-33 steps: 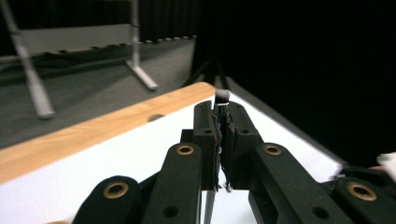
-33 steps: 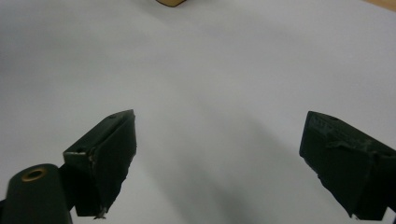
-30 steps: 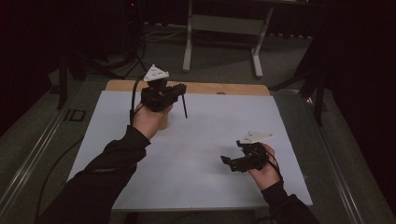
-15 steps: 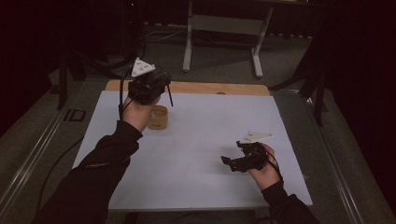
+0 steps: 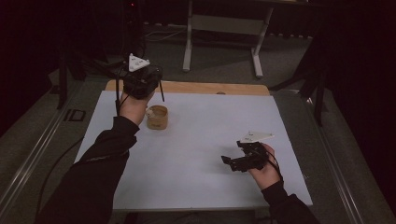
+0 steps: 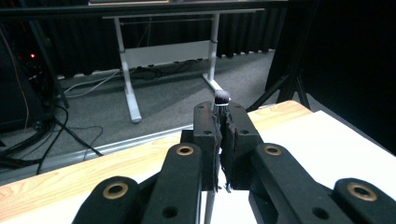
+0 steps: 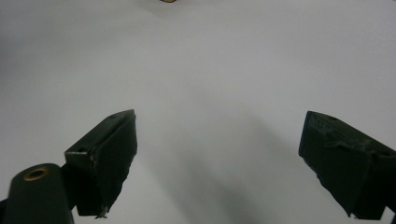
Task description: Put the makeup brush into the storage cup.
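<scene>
Wooden cup (image 5: 157, 116) sitting upper left of centre on white sheet (image 5: 205, 140). L gripper (image 5: 142, 83) clamping thin brush (image 6: 221, 98), hovering just above cup; dip or drop-in probably pending. R gripper (image 5: 232, 163) gaping wide, idling lower right.

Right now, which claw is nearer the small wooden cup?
Left. The left claw hangs just behind the wooden cup, shut on a thin brush; the right claw rests far off toward the table's near right.

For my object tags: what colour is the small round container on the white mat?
Light tan, like wood or bamboo; the container shows best in the high view.
</scene>
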The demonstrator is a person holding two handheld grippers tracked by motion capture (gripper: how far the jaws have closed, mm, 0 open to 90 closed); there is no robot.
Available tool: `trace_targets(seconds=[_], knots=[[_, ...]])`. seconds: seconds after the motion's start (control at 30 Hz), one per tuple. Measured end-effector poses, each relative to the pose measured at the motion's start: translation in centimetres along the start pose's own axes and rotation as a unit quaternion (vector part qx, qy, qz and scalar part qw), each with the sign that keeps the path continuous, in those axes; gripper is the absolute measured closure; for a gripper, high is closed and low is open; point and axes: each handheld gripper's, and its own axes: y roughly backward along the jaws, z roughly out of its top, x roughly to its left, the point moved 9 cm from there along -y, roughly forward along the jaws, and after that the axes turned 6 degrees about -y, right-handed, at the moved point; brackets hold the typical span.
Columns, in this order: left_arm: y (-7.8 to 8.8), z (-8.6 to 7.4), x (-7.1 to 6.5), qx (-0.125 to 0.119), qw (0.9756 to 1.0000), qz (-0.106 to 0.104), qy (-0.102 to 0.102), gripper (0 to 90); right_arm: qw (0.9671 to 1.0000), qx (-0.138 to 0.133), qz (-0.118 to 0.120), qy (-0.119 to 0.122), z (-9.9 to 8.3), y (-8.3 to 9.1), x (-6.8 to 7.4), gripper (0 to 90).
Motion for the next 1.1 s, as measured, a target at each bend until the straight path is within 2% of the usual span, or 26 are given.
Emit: trace_targets(seconds=[0.27, 0.4, 0.5, 0.53, 0.67, 0.7, 0.97, 1.1], knots=[[-1.2, -0.6, 0.8, 0.011, 0.9998, 0.016, 0.004, 84.8, 1.0, -0.001, 0.003, 0.001, 0.0, -0.1, 0.1, 11.4], [-2.0, -1.4, 1.5, 0.023, 0.9991, 0.024, 0.025, 84.7, 1.0, -0.003, 0.003, 0.003, 0.0, 0.0, 0.2, 11.4], [-2.3, -1.7, 1.7, 0.028, 0.999, 0.027, 0.02, 84.7, 1.0, -0.006, 0.007, 0.002, 0.0, 0.1, 0.2, 11.5], [-2.6, -2.1, 1.9, 0.034, 0.9987, 0.035, 0.014, 84.7, 1.0, -0.006, 0.007, 0.002, 0.1, 0.1, 0.2, 11.4], [-3.0, -2.7, 2.3, 0.041, 0.9982, 0.036, 0.024, 84.7, 0.9999, -0.009, 0.006, 0.004, 0.1, 0.2, 0.2, 11.4], [-3.4, -3.2, 2.6, 0.039, 0.9981, 0.036, 0.031, 84.7, 0.9999, -0.009, 0.005, 0.005, 0.1, 0.2, 0.2, 11.4], [-4.5, -4.9, 2.9, 0.057, 0.997, 0.037, 0.038, 84.7, 0.9998, -0.015, 0.01, 0.005, 0.2, 0.3, 0.4, 11.4], [-4.9, -5.7, 2.7, 0.062, 0.9964, 0.034, 0.047, 84.6, 0.9998, -0.017, 0.014, 0.003, 0.3, 0.4, 0.5, 11.4]])
